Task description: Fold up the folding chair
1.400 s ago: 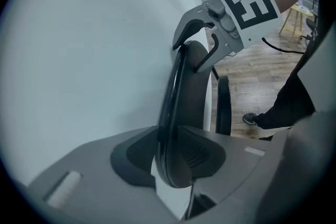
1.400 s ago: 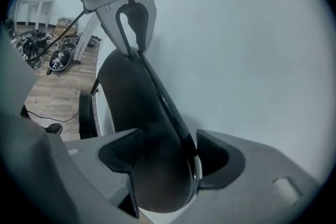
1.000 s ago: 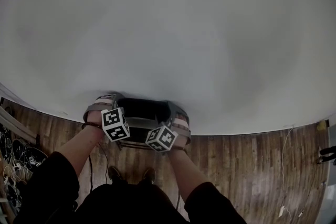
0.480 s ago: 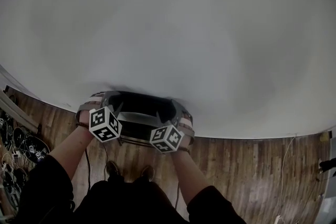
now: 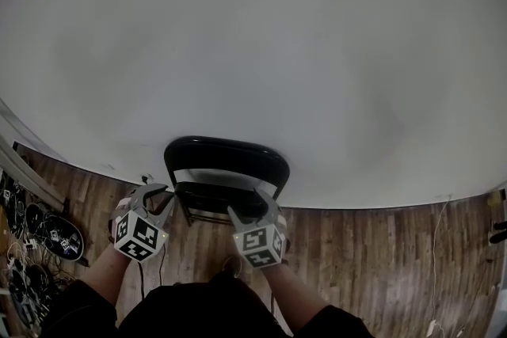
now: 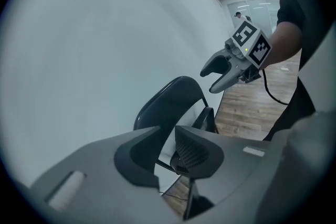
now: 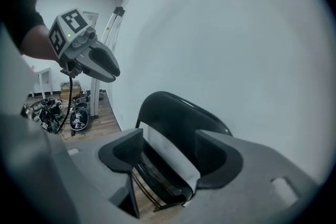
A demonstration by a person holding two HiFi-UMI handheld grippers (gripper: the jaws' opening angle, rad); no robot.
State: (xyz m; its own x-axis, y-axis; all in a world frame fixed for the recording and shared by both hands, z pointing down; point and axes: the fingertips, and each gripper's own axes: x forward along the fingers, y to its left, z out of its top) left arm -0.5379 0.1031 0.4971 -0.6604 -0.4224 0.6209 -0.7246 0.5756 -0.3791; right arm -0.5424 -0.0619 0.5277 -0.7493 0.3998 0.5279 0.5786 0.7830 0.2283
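The black folding chair [image 5: 226, 160] stands folded flat against the white wall, its curved backrest on top and its seat tucked behind the frame. It also fills the middle of the left gripper view [image 6: 169, 105] and the right gripper view [image 7: 178, 123]. My left gripper [image 5: 157, 195] hangs to the chair's lower left, clear of it, jaws only a narrow gap apart and empty [image 6: 167, 152]. My right gripper [image 5: 250, 204] is in front of the seat's lower edge, open wide with nothing between its fingers [image 7: 168, 157]. Each gripper shows in the other's view: the left gripper [image 7: 114, 72], the right gripper [image 6: 209, 80].
The chair's legs rest on a wooden plank floor [image 5: 356, 249]. Coiled cables and gear [image 5: 43, 237] lie at the far left by the wall. A tripod stand [image 7: 113, 23] leans at the wall's left end. A thin cable [image 5: 432, 225] trails on the right.
Both grippers have come off the chair's top edge and pulled back toward me, the left one swinging out to the left. The chair now stands free against the wall.
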